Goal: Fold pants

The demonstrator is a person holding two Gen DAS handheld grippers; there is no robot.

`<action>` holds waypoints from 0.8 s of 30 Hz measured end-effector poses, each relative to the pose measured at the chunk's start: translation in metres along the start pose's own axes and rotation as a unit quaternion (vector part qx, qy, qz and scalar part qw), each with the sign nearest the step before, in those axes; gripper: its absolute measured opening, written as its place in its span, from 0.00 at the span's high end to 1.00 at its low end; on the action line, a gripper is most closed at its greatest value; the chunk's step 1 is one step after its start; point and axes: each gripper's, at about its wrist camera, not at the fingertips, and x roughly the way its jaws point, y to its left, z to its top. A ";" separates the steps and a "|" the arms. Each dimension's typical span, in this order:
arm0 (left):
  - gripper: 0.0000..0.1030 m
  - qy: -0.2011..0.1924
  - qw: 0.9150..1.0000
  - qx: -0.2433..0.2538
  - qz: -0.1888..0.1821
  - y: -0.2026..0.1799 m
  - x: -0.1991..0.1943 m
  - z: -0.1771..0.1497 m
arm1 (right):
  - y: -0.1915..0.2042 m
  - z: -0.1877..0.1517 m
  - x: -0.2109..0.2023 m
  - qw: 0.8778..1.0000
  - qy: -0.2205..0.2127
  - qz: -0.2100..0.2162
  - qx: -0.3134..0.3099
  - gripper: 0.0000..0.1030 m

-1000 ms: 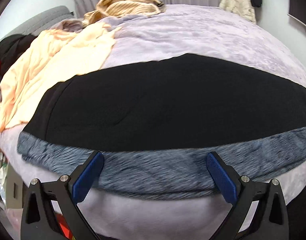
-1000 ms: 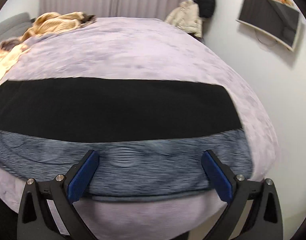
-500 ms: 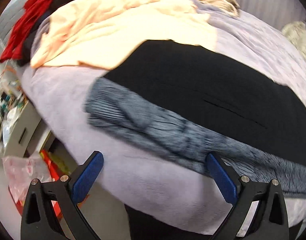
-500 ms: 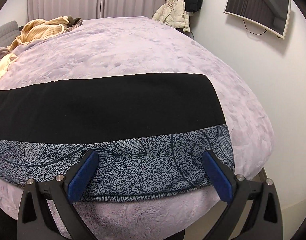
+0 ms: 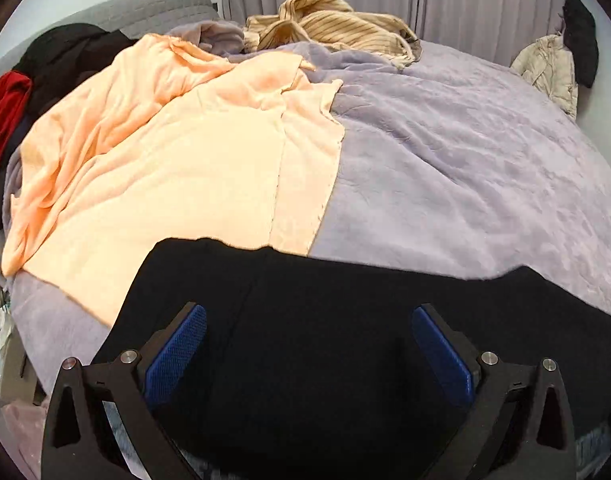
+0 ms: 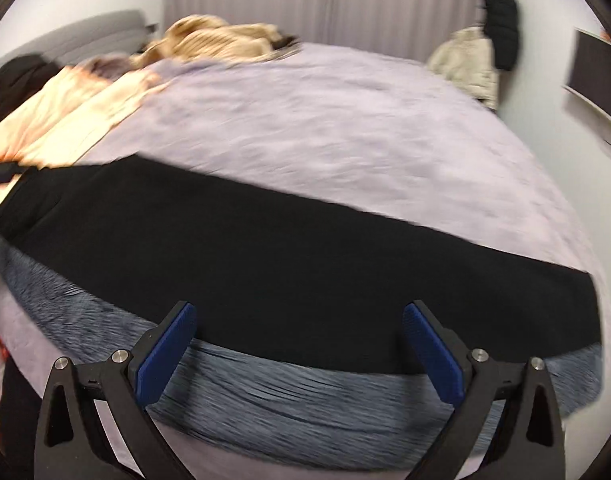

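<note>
The black pants [image 5: 345,320] lie flat across the near edge of the bed, stretched left to right. They also fill the middle of the right wrist view [image 6: 265,248]. A grey patterned cloth [image 6: 289,396] lies under their near edge. My left gripper [image 5: 307,350] is open and empty, just above the left end of the pants. My right gripper [image 6: 299,346] is open and empty, over the near edge of the pants, further to the right. That view is blurred.
The bed has a lilac fleece cover [image 5: 465,168]. A peach sheet [image 5: 177,168] lies at the left, touching the pants' far edge. A striped tan garment [image 5: 337,28] lies at the back, black and red clothes [image 5: 33,80] at the far left, jackets [image 6: 469,60] against the right wall.
My left gripper has swung back from the bed's left corner and moved forward over the pants' left end. My right gripper has turned left, so the pants' right end sits further right.
</note>
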 end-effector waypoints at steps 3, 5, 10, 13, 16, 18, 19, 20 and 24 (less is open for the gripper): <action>0.00 0.080 0.994 -0.061 0.042 0.029 0.048 0.010 | 0.021 0.000 0.011 0.999 0.005 -0.017 -0.034 0.00; 0.00 0.069 0.993 -0.078 0.064 0.043 0.052 0.001 | 0.011 0.000 0.014 1.000 0.010 -0.017 -0.020 0.00; 0.00 0.052 0.992 -0.096 0.057 0.067 0.022 -0.026 | -0.067 -0.010 0.016 0.995 0.035 -0.046 0.081 0.00; 0.00 0.034 0.991 -0.119 0.055 0.070 -0.010 -0.046 | -0.086 -0.017 0.011 0.991 0.036 -0.076 0.101 0.00; 0.00 0.002 0.994 -0.101 0.041 0.041 -0.035 -0.054 | -0.072 -0.003 0.005 0.993 0.017 -0.050 0.109 0.00; 0.00 -0.008 0.997 -0.073 0.019 0.007 -0.044 -0.060 | -0.043 0.015 0.009 0.997 -0.001 -0.010 0.080 0.00; 0.00 -0.009 0.998 -0.057 0.015 -0.011 -0.044 -0.063 | -0.022 0.026 0.015 0.999 -0.002 0.004 0.047 0.00; 0.00 -0.001 0.999 -0.038 0.013 -0.033 -0.040 -0.068 | 0.000 0.037 0.024 1.000 -0.003 0.013 0.005 0.00; 0.00 0.031 0.999 0.033 -0.019 -0.099 -0.026 -0.083 | 0.037 0.060 0.063 0.998 0.029 -0.004 -0.055 0.00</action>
